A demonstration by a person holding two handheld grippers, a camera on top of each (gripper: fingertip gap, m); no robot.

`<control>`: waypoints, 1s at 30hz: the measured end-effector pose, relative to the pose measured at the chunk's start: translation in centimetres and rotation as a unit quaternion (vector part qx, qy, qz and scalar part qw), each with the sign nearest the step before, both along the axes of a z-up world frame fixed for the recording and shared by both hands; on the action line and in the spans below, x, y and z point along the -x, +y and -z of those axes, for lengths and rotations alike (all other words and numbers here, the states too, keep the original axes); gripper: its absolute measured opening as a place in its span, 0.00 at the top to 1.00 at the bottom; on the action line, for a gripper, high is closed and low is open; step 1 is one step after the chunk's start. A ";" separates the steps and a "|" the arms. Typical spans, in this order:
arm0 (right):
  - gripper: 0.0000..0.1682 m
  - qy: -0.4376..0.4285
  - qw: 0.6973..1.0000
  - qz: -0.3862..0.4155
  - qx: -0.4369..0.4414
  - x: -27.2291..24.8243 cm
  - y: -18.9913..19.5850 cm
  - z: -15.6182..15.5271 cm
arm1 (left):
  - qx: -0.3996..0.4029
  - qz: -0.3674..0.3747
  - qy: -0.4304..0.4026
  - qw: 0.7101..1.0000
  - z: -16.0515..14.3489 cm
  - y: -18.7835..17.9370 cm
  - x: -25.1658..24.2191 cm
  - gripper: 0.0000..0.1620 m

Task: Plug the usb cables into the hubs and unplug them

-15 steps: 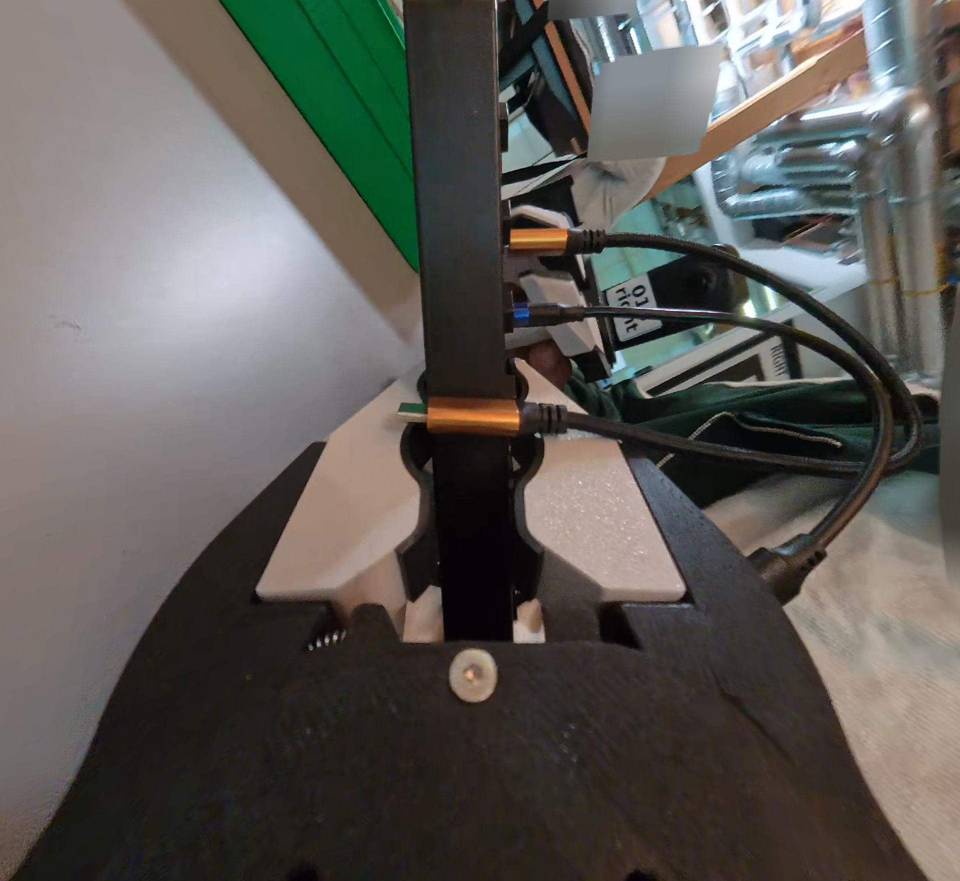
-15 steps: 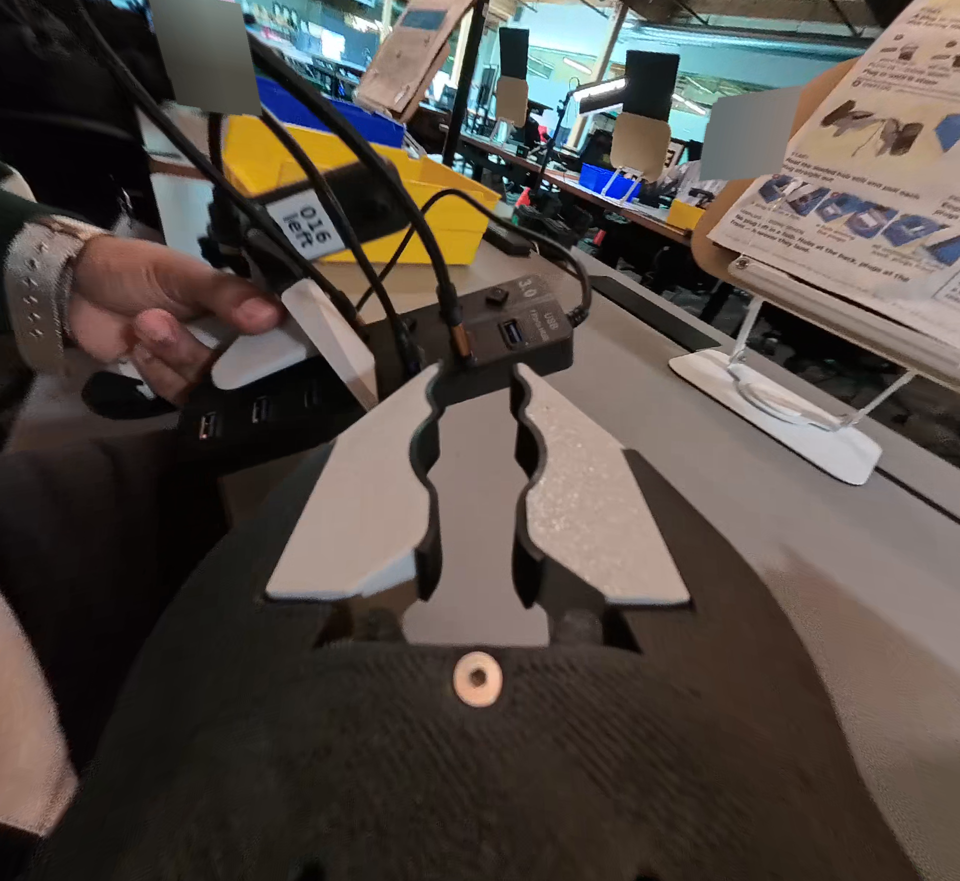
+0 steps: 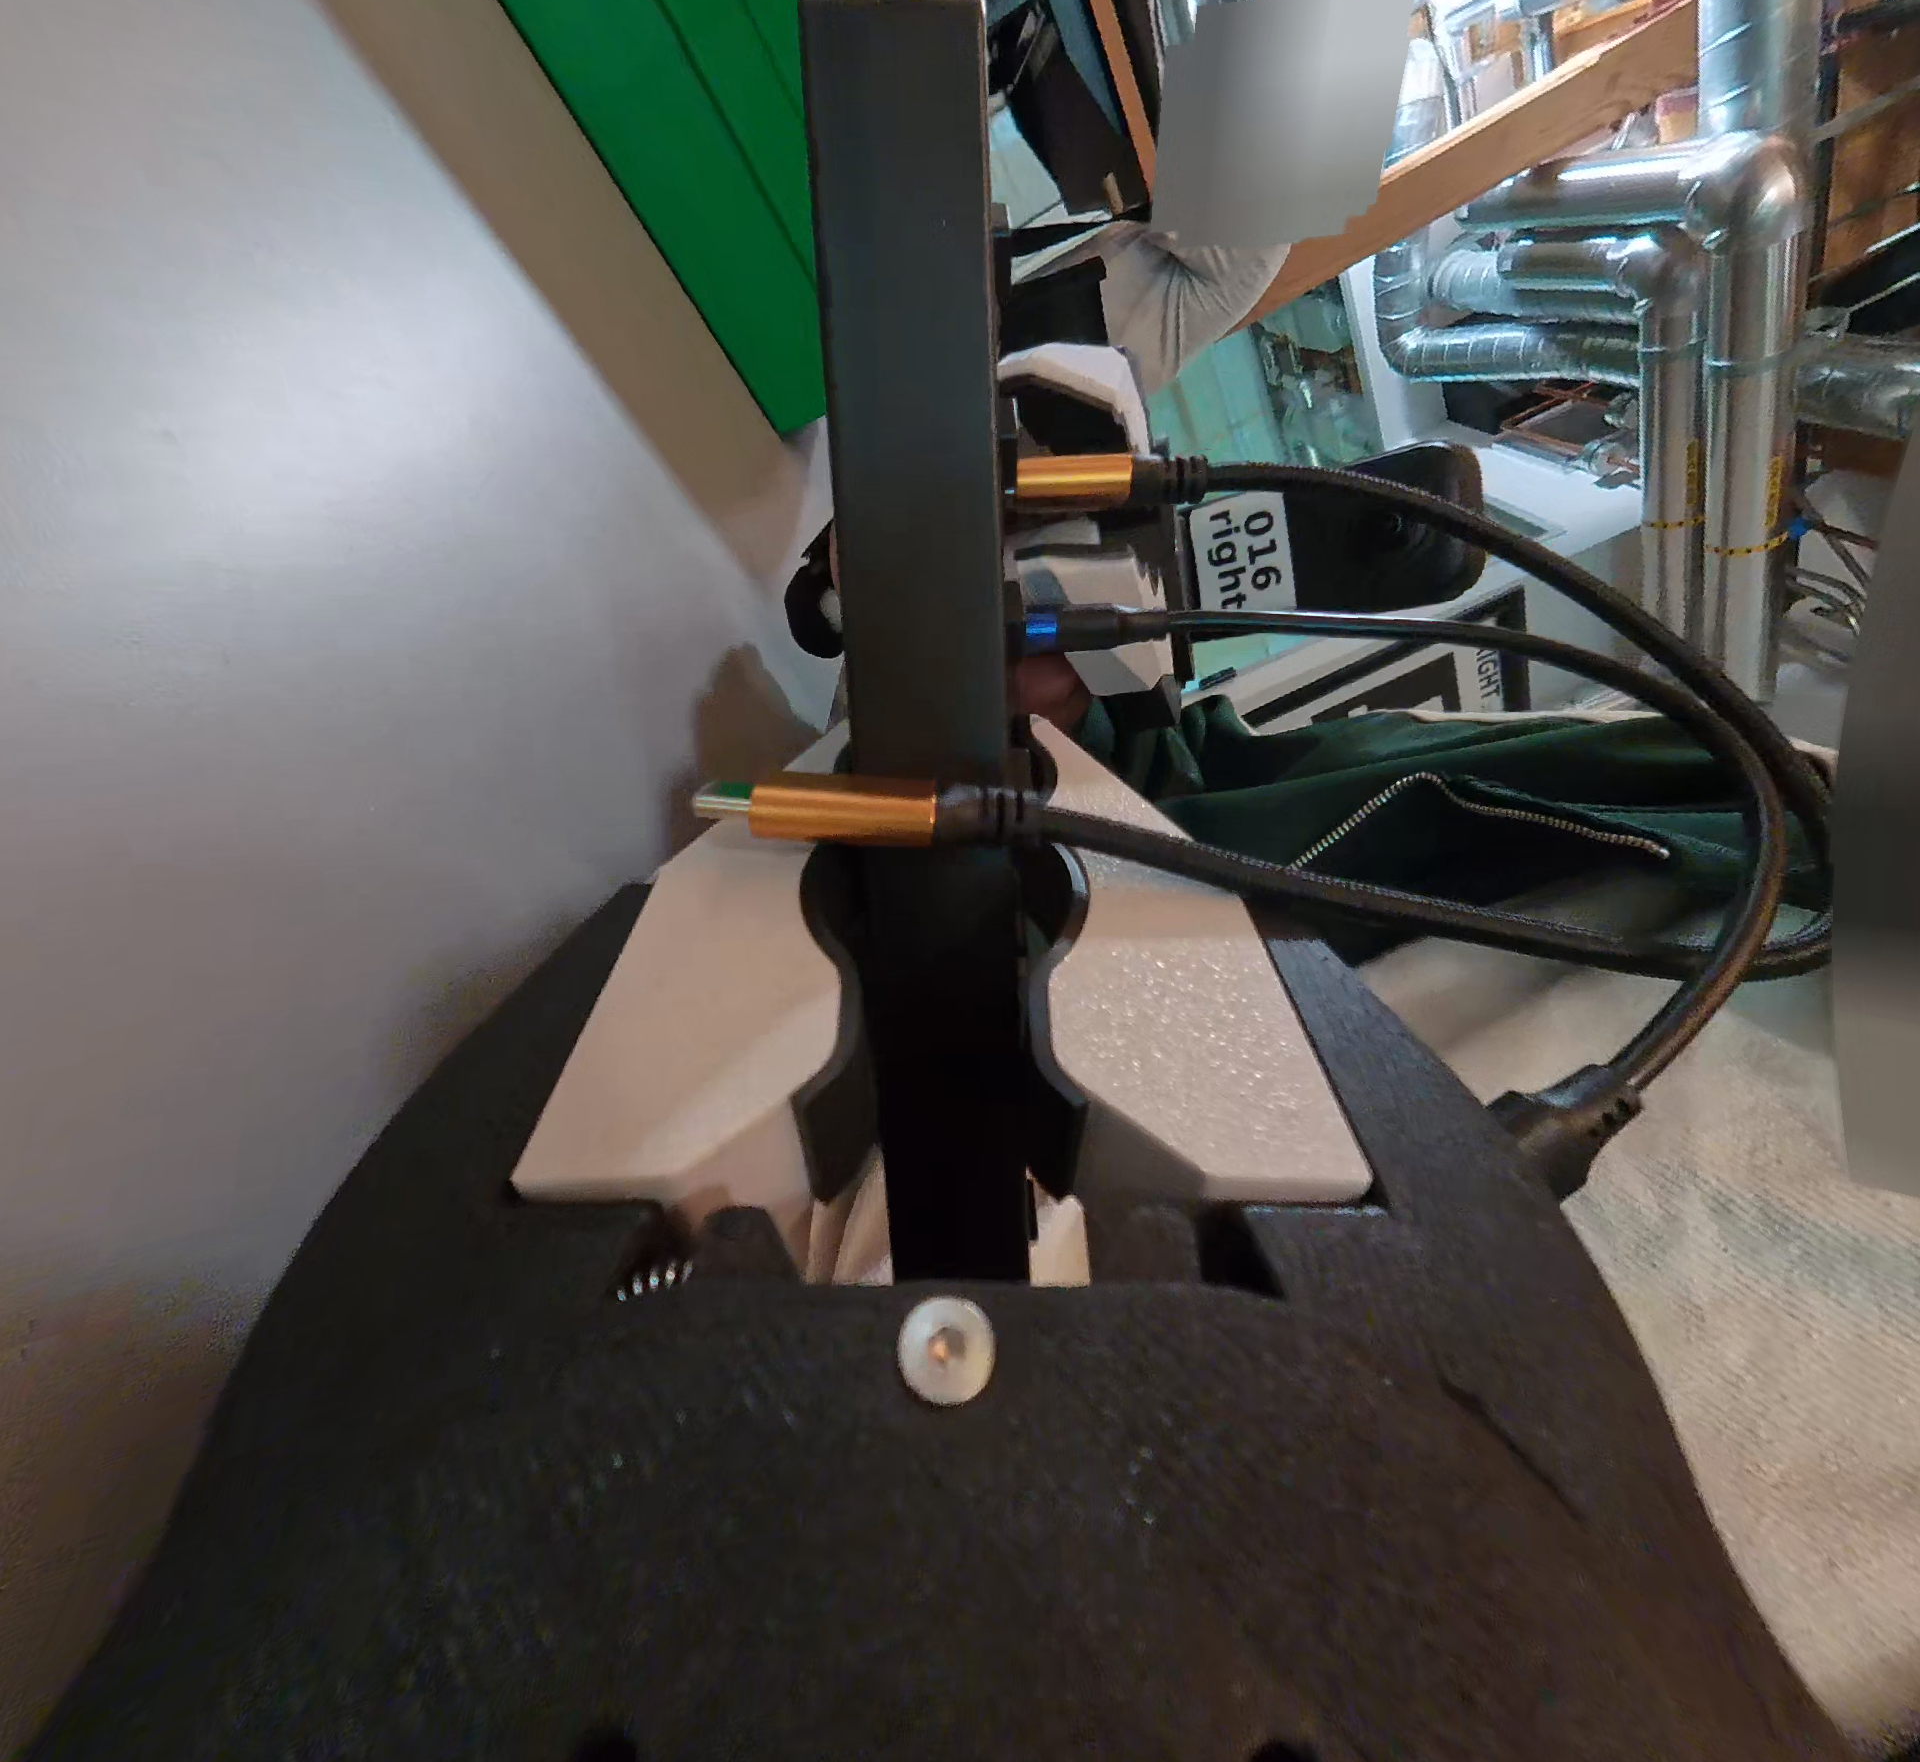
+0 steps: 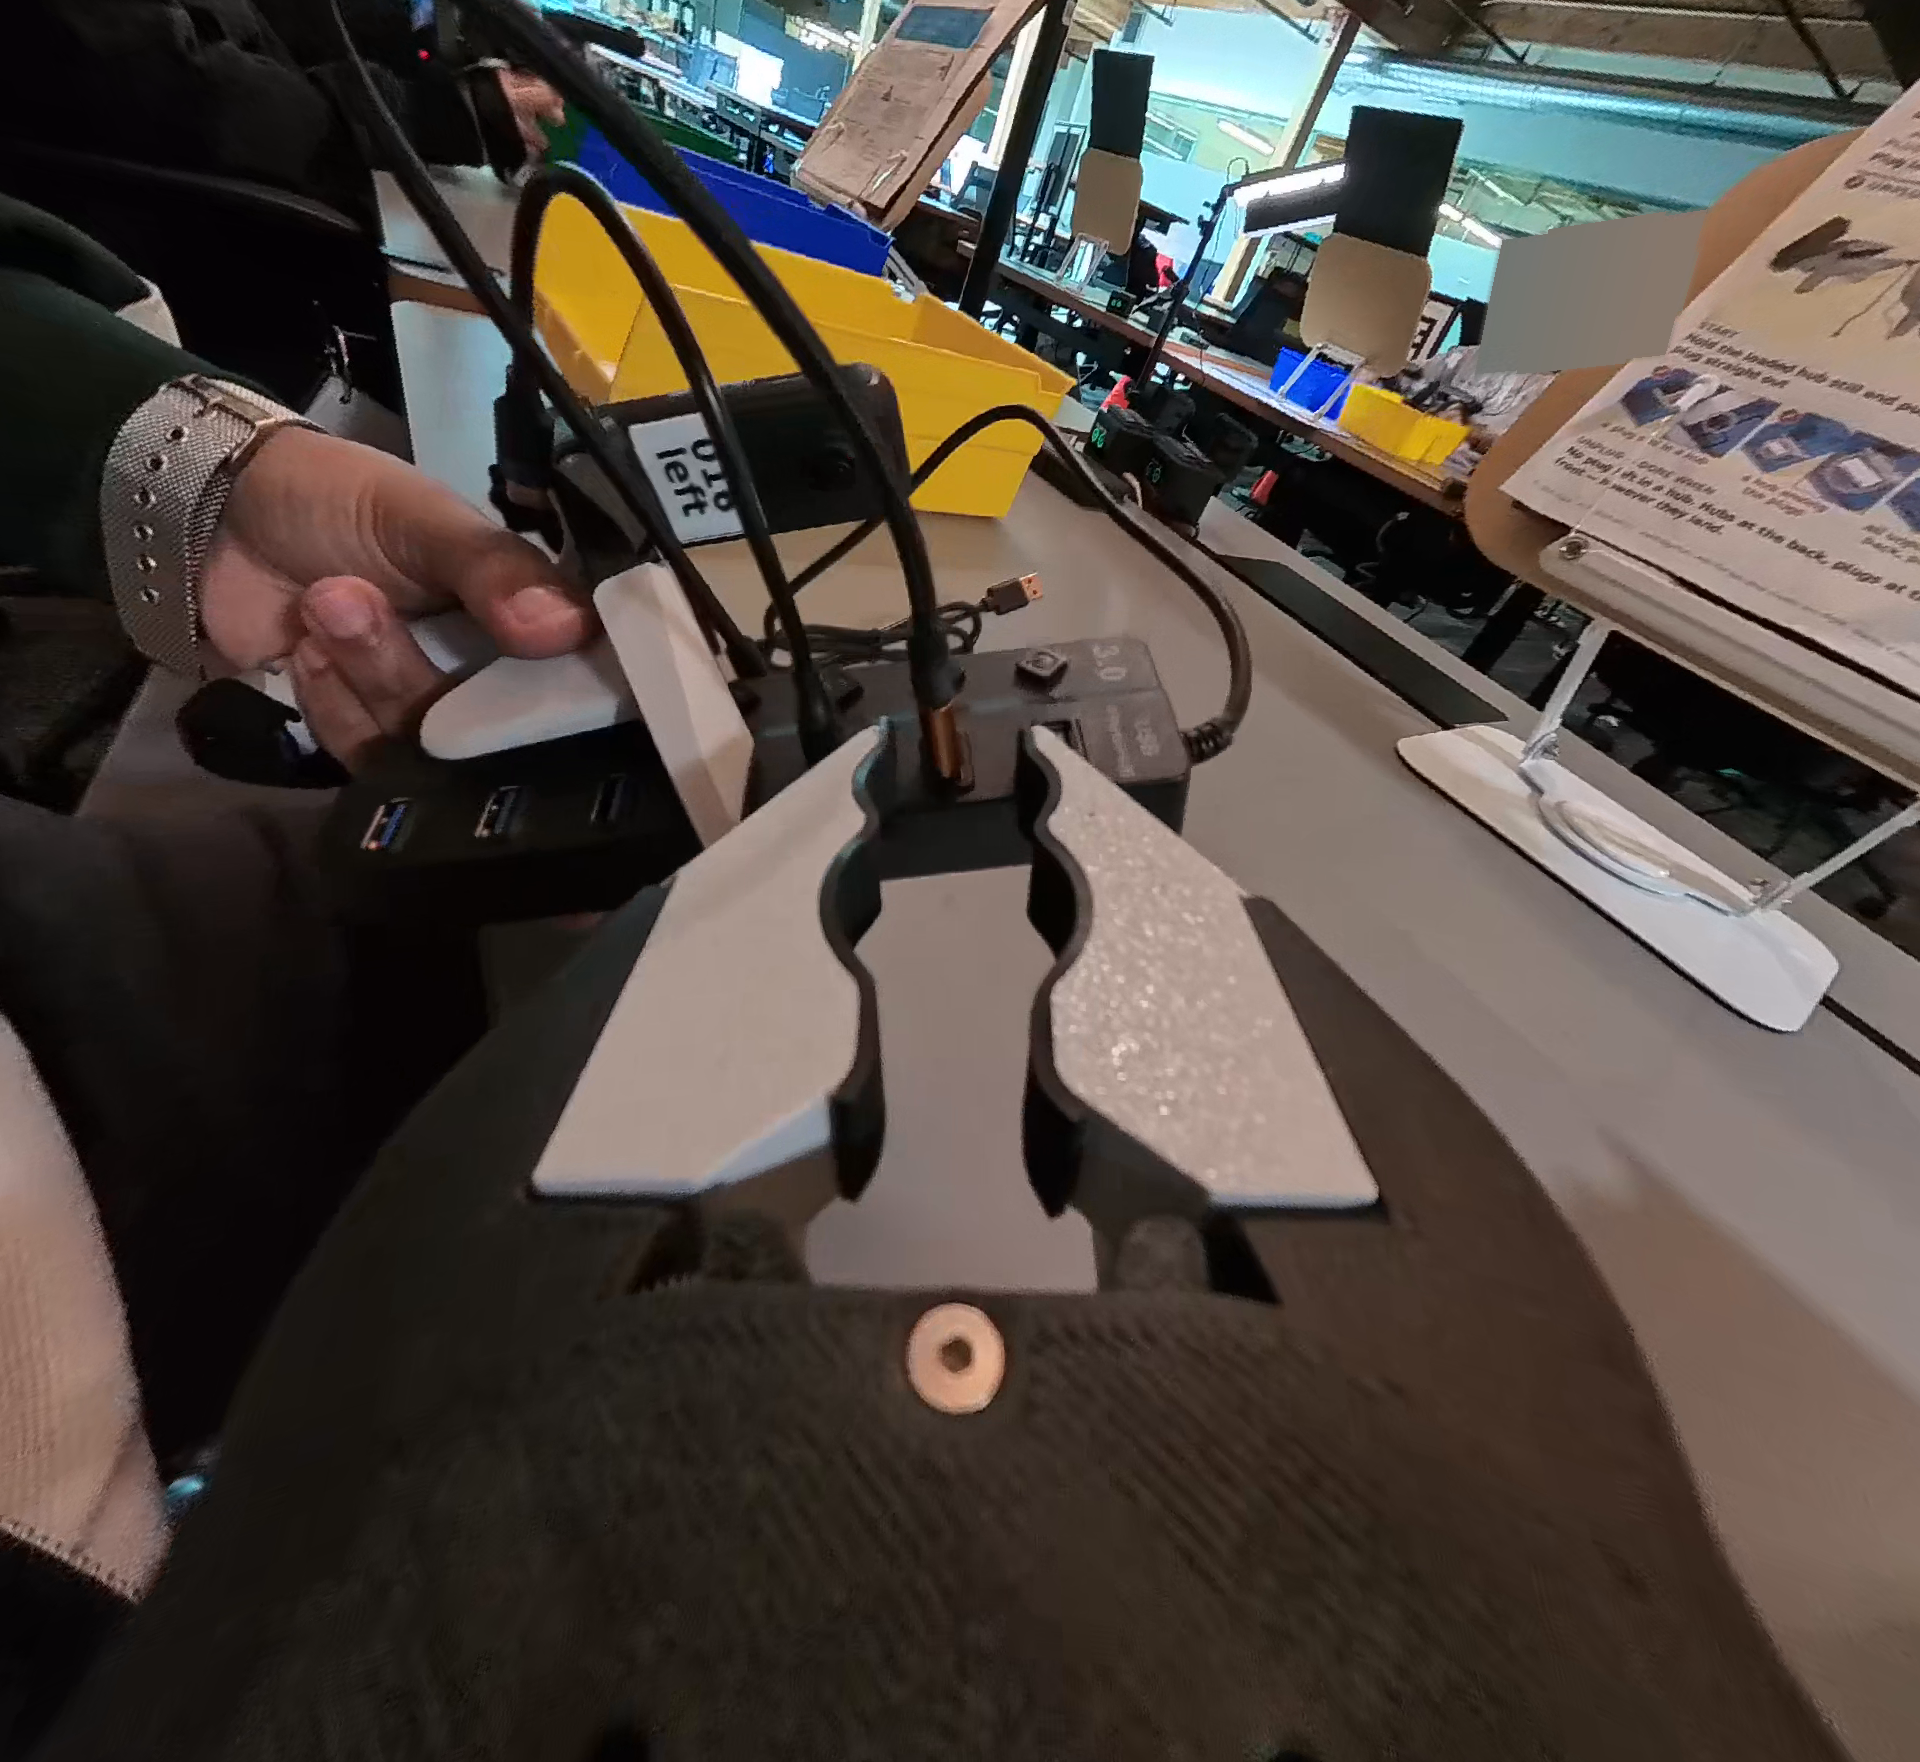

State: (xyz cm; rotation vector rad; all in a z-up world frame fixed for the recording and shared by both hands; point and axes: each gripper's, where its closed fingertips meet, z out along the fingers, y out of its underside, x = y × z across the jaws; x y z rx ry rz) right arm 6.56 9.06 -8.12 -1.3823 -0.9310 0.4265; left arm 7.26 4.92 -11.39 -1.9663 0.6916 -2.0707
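The black USB hub (image 3: 899, 362) serves as landmark. Left of it, the grey table (image 3: 312, 569). The left gripper (image 3: 940, 782) is clamped on the hub's near end, fingers pressed to both sides. Across the hub lies a loose gold plug (image 3: 842, 810); to its right, a gold plug (image 3: 1070, 478) and a blue plug (image 3: 1044, 632) are seated in ports. In the right wrist view, the right gripper (image 4: 954, 756) stands spread apart, empty, flanking a gold plug (image 4: 948, 744) in the hub (image 4: 1039, 725).

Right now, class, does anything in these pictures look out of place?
Yes. One loose gold plug lies across the black hub, its tip bare, while the blue plug and second gold plug sit in its sockets.
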 end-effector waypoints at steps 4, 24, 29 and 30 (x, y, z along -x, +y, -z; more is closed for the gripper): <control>0.89 -0.003 1.000 -0.005 0.002 0.2 -0.1 0.3 | -0.007 0.015 0.012 1.000 0.4 -0.7 -0.3 0.85; 0.97 -0.021 0.999 0.013 0.032 -0.2 0.0 -0.1 | 0.084 -0.016 -0.001 0.996 0.0 -0.7 -1.5 0.85; 0.97 -0.014 0.999 0.022 0.027 -0.5 0.0 -1.1 | 0.082 -0.019 -0.012 0.996 -0.7 -0.6 -1.8 0.85; 0.97 -0.001 0.999 0.020 0.040 -0.5 0.1 -1.2 | 0.084 -0.019 -0.013 0.996 -0.7 -0.6 -1.9 0.85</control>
